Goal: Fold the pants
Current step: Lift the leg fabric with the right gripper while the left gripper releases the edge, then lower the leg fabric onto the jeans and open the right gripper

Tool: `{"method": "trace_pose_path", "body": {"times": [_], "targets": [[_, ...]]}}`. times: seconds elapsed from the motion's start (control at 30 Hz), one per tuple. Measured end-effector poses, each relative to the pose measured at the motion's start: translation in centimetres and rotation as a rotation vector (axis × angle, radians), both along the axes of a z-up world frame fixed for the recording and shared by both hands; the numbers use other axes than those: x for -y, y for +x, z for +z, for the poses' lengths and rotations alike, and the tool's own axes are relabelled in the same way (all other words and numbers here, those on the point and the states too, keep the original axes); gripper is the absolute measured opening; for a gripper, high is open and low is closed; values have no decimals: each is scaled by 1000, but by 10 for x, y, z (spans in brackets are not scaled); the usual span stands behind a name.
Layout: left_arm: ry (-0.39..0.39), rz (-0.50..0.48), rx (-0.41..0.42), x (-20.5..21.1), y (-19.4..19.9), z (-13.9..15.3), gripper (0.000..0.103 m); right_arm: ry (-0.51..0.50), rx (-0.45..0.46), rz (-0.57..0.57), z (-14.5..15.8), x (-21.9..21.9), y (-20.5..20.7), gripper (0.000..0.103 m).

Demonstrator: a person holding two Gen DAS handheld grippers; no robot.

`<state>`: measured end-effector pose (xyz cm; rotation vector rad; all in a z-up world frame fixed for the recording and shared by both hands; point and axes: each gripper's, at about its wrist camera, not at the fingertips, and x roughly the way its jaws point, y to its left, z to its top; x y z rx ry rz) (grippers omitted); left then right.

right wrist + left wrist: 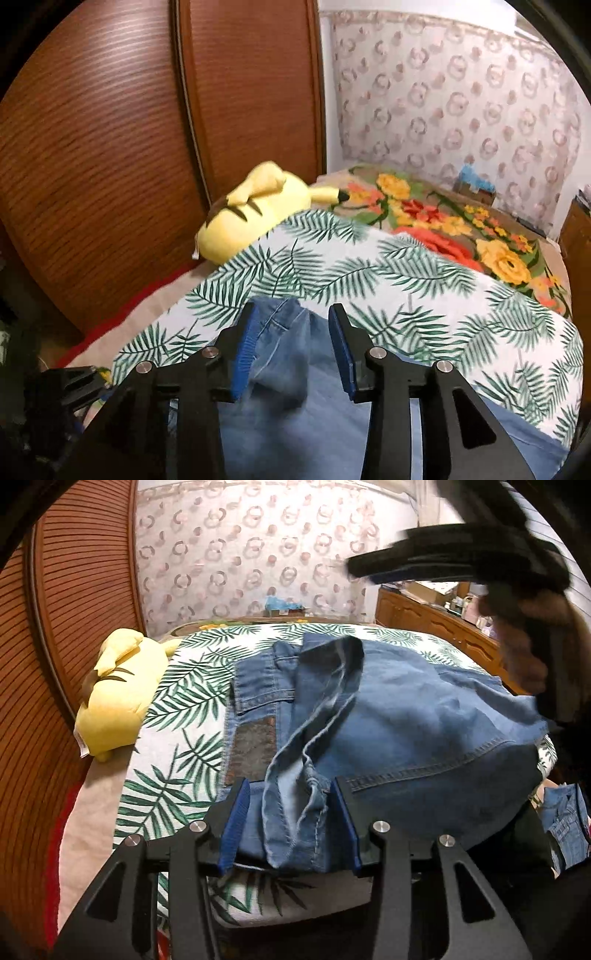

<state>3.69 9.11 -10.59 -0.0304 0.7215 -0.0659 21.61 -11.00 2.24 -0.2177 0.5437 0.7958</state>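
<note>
Lying half-folded on the bed (177, 716), the pants (406, 720) could slump open: the left gripper (291, 827) straddles the loose hem with jaws open, the right gripper (291, 350) likewise holds nothing.

Pants (406, 716): blue denim, matt, stitched seams showing. Left gripper (291, 827): matt black plastic, ribbed blue pads, shiny metal pins. Sheet (424, 295) ahead: smooth printed cloth. Plush toy (110, 701) lying far left: soft yellow fabric.
</note>
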Motion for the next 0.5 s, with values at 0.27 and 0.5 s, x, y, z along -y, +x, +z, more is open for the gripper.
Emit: {"method": "trace_pose_path", "body": {"times": [0.27, 0.5], "targets": [[-26, 53, -9, -19, 3, -4, 48, 3, 37, -64, -15, 56, -25, 44], [-13, 110, -42, -31, 6, -14, 48, -36, -9, -145, -51, 91, -37, 44]]}}
